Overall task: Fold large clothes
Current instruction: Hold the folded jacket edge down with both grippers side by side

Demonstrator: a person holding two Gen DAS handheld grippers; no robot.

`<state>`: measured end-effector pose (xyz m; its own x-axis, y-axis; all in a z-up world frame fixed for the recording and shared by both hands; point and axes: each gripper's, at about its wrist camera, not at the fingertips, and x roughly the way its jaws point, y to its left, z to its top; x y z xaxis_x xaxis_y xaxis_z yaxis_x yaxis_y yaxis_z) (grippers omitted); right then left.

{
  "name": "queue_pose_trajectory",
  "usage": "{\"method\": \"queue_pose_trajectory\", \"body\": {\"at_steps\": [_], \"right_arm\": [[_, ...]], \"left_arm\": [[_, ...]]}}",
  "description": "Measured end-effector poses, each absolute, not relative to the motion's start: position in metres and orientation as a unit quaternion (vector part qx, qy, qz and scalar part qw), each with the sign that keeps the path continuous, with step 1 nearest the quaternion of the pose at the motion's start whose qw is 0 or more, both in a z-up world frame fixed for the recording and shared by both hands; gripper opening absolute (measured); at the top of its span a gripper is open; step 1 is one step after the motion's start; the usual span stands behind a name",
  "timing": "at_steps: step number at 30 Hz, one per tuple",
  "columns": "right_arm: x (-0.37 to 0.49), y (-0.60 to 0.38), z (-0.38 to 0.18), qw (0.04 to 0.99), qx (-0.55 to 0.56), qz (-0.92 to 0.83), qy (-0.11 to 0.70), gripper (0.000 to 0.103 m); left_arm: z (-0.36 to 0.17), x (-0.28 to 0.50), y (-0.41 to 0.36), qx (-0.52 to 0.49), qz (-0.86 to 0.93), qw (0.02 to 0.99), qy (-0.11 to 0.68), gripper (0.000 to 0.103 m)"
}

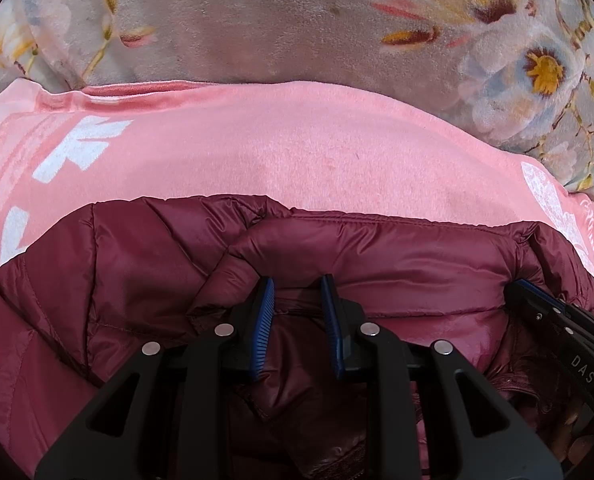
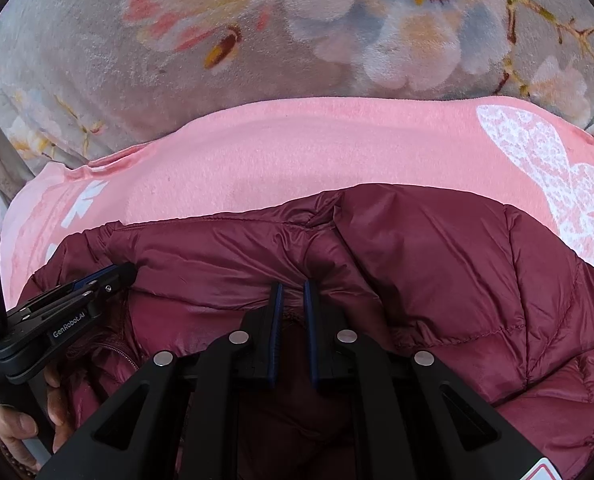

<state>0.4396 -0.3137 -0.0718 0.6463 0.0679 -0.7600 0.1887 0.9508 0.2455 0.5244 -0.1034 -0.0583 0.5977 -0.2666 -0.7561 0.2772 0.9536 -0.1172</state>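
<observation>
We find a maroon quilted jacket [image 1: 377, 256] lying on a pink blanket [image 1: 297, 148], which in turn is spread over a grey floral bedcover [image 1: 217, 20]. The jacket occupies the near part of the pink blanket; a broad bare strip of pink separates the jacket's stitched far hem from the blanket's far edge. White lettering [image 1: 81, 144] is printed toward the blanket's left edge and a white speckled motif [image 2: 537, 160] toward its right edge.

The left gripper [image 1: 299, 280] has its two blue-padded fingers [image 1: 267, 320] partly parted, with a raised fold of jacket fabric standing between them. We cannot tell from either view whether the pads actually pinch that fold. In the right wrist view the same tool enters from the left edge, its tip [image 2: 117, 274] buried against the jacket's folded edge, and the person's left hand [image 2: 29, 420] grips its handle.

The right gripper [image 2: 293, 282] has its fingers [image 2: 275, 312] drawn close together, with a thin ridge of jacket fabric caught between the pads at the fold line. In the left wrist view it shows only as a black body at the right edge, pressed into the jacket's right side.

The quilted panel to the right of the right gripper lies puffed and creased.
</observation>
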Motion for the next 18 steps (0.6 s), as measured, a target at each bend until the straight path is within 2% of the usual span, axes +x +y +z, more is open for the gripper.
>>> {"method": "queue_pose_trajectory", "body": {"at_steps": [18], "right_arm": [[0.4391,-0.3134,-0.0714,0.893,0.154,-0.034,0.421,0.007]], "left_arm": [[-0.0586,0.5258,-0.1033,0.016,-0.151,0.894,0.422,0.023]]}}
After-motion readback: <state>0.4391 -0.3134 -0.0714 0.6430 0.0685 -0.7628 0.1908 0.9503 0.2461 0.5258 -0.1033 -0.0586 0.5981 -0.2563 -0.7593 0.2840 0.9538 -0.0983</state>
